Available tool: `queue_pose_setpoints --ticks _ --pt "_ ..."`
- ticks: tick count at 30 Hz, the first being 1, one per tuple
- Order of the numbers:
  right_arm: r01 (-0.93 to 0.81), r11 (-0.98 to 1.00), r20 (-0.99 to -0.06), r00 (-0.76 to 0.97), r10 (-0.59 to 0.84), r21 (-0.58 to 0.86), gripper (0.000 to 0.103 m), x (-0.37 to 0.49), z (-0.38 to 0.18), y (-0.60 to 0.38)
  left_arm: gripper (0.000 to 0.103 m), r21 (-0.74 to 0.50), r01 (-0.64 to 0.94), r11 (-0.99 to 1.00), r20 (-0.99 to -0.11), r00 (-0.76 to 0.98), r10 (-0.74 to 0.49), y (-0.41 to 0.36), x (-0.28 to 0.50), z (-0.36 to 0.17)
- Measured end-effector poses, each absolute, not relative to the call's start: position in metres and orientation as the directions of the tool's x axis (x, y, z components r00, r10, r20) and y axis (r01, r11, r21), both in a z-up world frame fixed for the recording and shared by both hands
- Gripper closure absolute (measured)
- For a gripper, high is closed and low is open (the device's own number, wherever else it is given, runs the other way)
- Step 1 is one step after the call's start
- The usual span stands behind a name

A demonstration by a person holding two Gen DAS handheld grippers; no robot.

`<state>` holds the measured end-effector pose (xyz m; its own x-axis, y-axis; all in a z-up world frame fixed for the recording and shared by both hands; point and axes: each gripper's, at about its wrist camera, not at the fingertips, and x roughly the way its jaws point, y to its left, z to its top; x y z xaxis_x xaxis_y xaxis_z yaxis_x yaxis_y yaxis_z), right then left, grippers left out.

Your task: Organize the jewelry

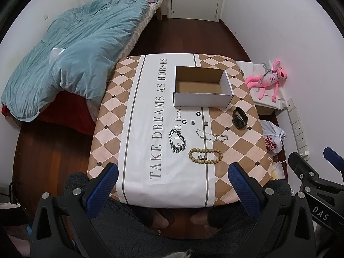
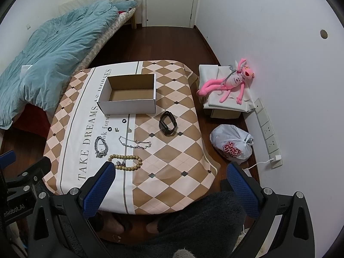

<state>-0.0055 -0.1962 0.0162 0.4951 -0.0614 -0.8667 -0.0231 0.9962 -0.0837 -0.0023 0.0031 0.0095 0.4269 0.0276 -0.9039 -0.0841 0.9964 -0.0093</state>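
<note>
An empty white cardboard box stands open on the table. In front of it lie a black watch, a thick silver chain bracelet, a thin silver chain, a wooden bead bracelet and small rings. My left gripper is open and empty above the table's near edge. My right gripper is open and empty, near the bead bracelet.
A bed with a blue duvet stands left of the table. A pink plush toy lies on a covered box at the right wall. A white plastic bag sits on the floor by wall sockets.
</note>
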Motion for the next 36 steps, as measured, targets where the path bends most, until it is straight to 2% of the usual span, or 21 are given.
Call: queue_pose_setpoints --ticks 36 --pt "-0.023 0.996 -0.863 0.502 -0.061 -0.084 0.000 -0.0050 0.0181 -0.1989 0.000 -0.013 -0.083 0.996 -0.904 0.428 0.024 0.0007 -0.0030 0.0095"
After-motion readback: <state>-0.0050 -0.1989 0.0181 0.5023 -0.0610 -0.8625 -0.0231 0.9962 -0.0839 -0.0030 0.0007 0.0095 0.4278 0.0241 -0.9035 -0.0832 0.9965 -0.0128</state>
